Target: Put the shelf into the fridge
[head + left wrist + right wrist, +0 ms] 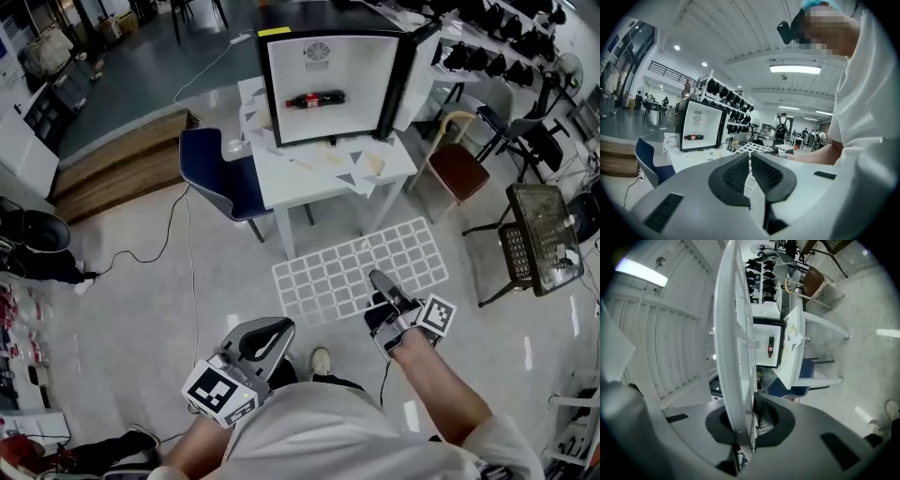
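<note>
The small fridge (333, 84) stands open on a white table (319, 173), and a cola bottle (316, 98) lies inside it. In the head view the white grid shelf (361, 267) hangs flat above the floor in front of the table. My right gripper (382, 283) is shut on its near edge. The right gripper view shows the shelf (733, 333) edge-on between the jaws of that gripper (750, 427), with the fridge (766, 345) beyond. My left gripper (274, 330) is low by my body, shut and holding nothing. Its own view has the pads (761, 172) together, with the fridge (701, 131) and shelf (751, 147) ahead.
A blue chair (220, 178) stands left of the table and a brown chair (459, 169) to its right. A black mesh chair (539, 230) is at the far right. A cable (183, 234) runs over the floor on the left, near a wooden platform (112, 164).
</note>
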The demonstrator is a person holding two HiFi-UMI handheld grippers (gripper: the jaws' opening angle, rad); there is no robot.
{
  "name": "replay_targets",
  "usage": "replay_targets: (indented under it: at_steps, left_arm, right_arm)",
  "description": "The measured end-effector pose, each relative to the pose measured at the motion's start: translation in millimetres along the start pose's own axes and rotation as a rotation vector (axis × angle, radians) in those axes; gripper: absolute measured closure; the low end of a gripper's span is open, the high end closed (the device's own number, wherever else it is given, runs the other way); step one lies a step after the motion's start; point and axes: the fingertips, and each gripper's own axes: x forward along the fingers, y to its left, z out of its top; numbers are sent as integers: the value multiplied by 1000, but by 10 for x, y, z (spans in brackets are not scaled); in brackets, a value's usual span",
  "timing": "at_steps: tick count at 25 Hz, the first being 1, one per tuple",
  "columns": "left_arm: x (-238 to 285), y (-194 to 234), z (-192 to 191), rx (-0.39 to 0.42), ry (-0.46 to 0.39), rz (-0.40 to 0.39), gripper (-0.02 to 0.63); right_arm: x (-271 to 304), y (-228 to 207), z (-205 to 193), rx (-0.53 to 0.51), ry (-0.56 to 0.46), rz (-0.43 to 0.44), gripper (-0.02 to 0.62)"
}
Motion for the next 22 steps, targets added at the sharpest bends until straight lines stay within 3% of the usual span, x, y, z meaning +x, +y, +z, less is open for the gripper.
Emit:
replay_targets:
  at_steps: [7, 17, 22]
  left_arm:
    - [372, 215, 91, -4, 22, -113, 577]
    - [865, 1110, 504, 35, 11, -272, 577]
    - [958, 1552, 608, 39, 15, -297, 577]
  right_arm:
    - [514, -91, 407, 55, -64, 4, 565]
    - [1451, 55, 1005, 51, -145, 25, 565]
    - [1822, 123, 1212, 22, -159, 45, 566]
